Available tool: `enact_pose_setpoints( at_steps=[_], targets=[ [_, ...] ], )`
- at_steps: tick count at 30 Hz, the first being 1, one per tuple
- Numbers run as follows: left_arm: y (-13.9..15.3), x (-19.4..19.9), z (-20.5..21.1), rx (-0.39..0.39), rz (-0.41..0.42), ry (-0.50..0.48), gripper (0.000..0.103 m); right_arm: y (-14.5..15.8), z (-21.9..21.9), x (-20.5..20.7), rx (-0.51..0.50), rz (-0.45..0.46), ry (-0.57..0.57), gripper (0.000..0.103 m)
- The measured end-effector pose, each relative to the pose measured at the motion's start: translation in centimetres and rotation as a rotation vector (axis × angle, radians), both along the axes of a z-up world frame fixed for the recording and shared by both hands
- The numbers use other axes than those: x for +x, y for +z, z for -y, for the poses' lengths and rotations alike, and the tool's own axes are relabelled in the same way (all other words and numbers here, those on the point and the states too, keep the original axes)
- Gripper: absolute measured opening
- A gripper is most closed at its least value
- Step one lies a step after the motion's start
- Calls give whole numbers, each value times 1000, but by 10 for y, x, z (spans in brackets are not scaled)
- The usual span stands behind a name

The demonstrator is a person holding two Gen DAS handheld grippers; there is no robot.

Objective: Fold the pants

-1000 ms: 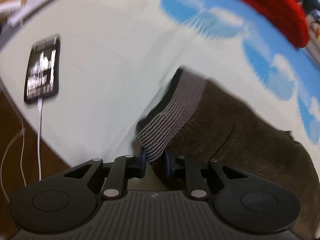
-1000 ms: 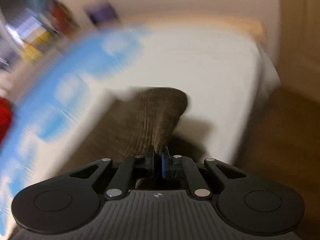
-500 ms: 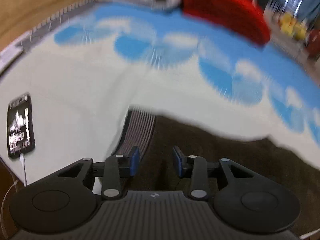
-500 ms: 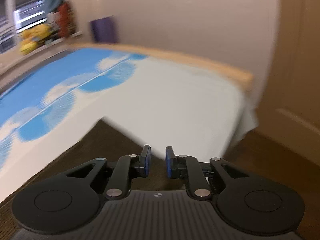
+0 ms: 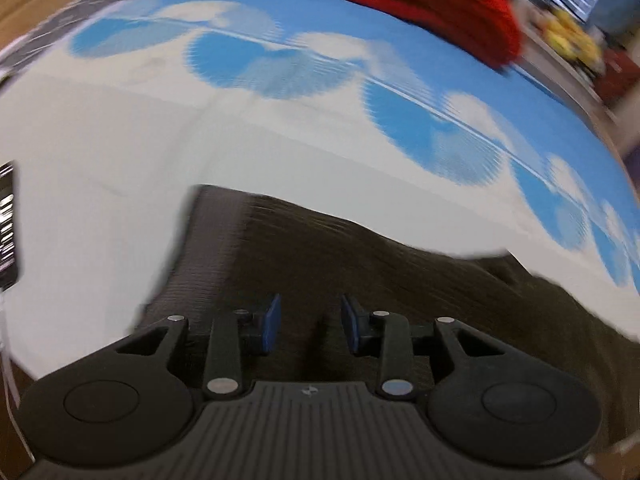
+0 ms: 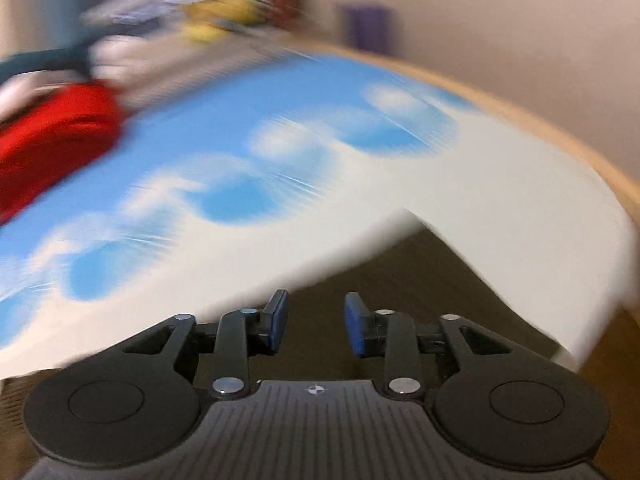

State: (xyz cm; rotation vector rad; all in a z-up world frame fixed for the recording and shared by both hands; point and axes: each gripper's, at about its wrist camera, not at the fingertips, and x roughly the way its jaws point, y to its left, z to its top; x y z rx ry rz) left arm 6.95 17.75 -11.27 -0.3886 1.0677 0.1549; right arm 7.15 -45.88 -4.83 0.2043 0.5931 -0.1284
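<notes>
Both hand-held grippers are seen with their blue-padded fingers spread and nothing held between them. In the left wrist view, the left gripper (image 5: 308, 326) is positioned over the dark brown pants (image 5: 380, 280), which are spread flat on the bed; whether the pads touch the cloth cannot be told. A ribbed elastic waistband (image 5: 208, 240) is seen at the left end of the garment, in a greyer tone than the corduroy-like fabric beside it. In the right wrist view, the right gripper (image 6: 316, 322) is positioned over another part of the pants (image 6: 384, 276), near the corner of the mattress.

The surface is formed by a bedsheet (image 5: 120, 140) that is white on the near side and printed with blue, fan-shaped, finely lined patches (image 5: 272, 68) on the far side. A red knitted item (image 5: 440, 4) is laid at the far edge of the bed. A dark phone (image 5: 8, 220) is partly visible at the left border. A wooden bed frame (image 6: 560, 132) is seen curving along the sheet's edge, with a plain pale wall (image 6: 520, 32) behind it. Shelf clutter (image 6: 224, 16) is blurred beyond identification.
</notes>
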Motion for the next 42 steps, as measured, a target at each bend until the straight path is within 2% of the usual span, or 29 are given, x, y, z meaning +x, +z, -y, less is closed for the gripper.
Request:
enact_pose_setpoints(
  at_steps=[1,3,6,8,10,11,13,15,16,17,19,24,31,32,33,34,36,37,39,42],
  targets=[
    [-2,1,9,-3,-6,-41,37,9,-23,5,5,29,105,0],
    [-7,1,27,25,-25,-101,37,19,-73,18,36,58,323,0],
    [-19,7,45,89,-79,-144,37,16,-139,52,110,-6,622,2],
    [-21,6,47,86,-89,-157,37,7,-186,61,104,-60,740,2],
    [-24,9,49,77,-94,-172,37,-7,-223,79,90,-124,809,9],
    [-26,10,51,74,-102,-183,37,-14,-235,90,94,-150,826,12],
    [-29,11,55,84,-122,-203,37,-30,-261,109,105,-208,845,24],
    [-30,13,57,99,-137,-218,37,-43,-279,127,103,-249,862,28],
    [-31,14,58,106,-139,-222,37,-44,-286,116,102,-260,867,30],
    [-32,16,59,108,-142,-221,37,-51,-292,127,112,-277,871,32],
    [-35,20,57,106,-151,-211,37,-62,-297,121,149,-331,885,39],
    [-37,27,60,111,-161,-209,37,-85,-309,137,186,-411,927,43],
    [-39,33,64,120,-165,-211,37,-110,-333,149,147,-487,1010,45],
    [-39,32,64,119,-166,-209,37,-110,-334,149,150,-489,1022,44],
    [-40,33,64,119,-167,-206,37,-108,-336,150,154,-487,1045,38],
    [-40,33,64,121,-169,-204,37,-105,-338,150,153,-476,1068,13],
    [-40,34,62,127,-169,-199,37,-92,-340,152,153,-412,1099,11],
    [-40,34,62,127,-169,-195,37,-85,-336,158,185,-369,1078,11],
    [-40,34,60,135,-163,-179,37,-79,-330,170,234,-342,998,10],
    [-39,34,54,149,-165,-154,37,-82,-332,170,89,-266,884,12]
  ],
)
